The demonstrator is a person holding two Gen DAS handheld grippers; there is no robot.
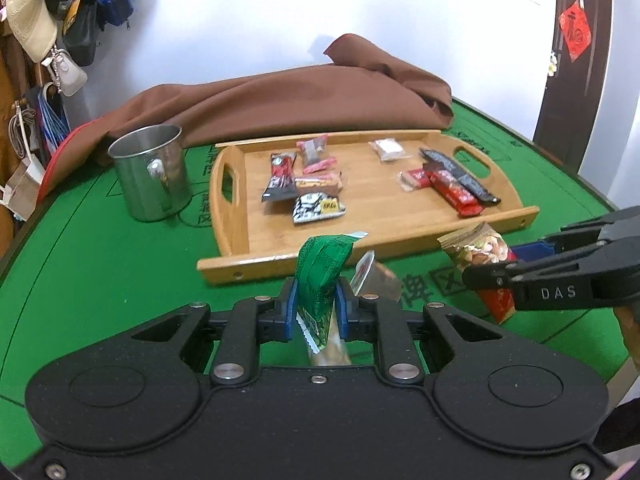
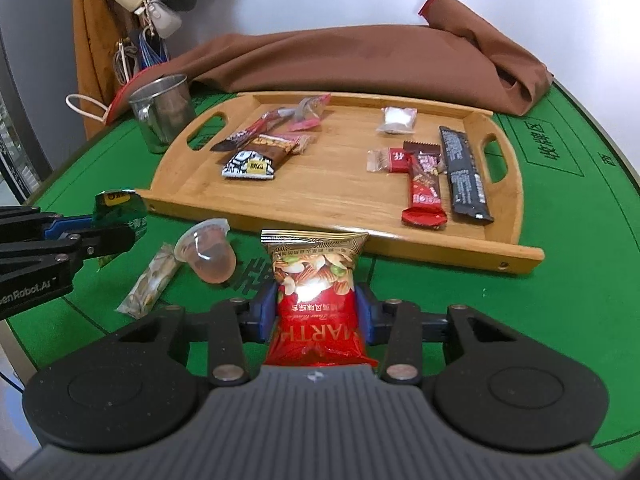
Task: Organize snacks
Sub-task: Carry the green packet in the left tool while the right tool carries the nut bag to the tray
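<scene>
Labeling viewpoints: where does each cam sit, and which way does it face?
Left wrist: on the left claw, facing the wooden tray; it pinches a green packet, right claw at right.
Right wrist: on the right claw, around a nut bag; left claw at left.
Shared: tray, steel mug, jelly cup.

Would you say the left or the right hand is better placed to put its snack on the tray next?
Probably right: its tongs pinch the nut packet beside the tray edge; the left tongs hold the green packet slightly farther back.

left gripper [image 1: 316, 306] clamped, right gripper [image 2: 316, 314] clamped
</scene>
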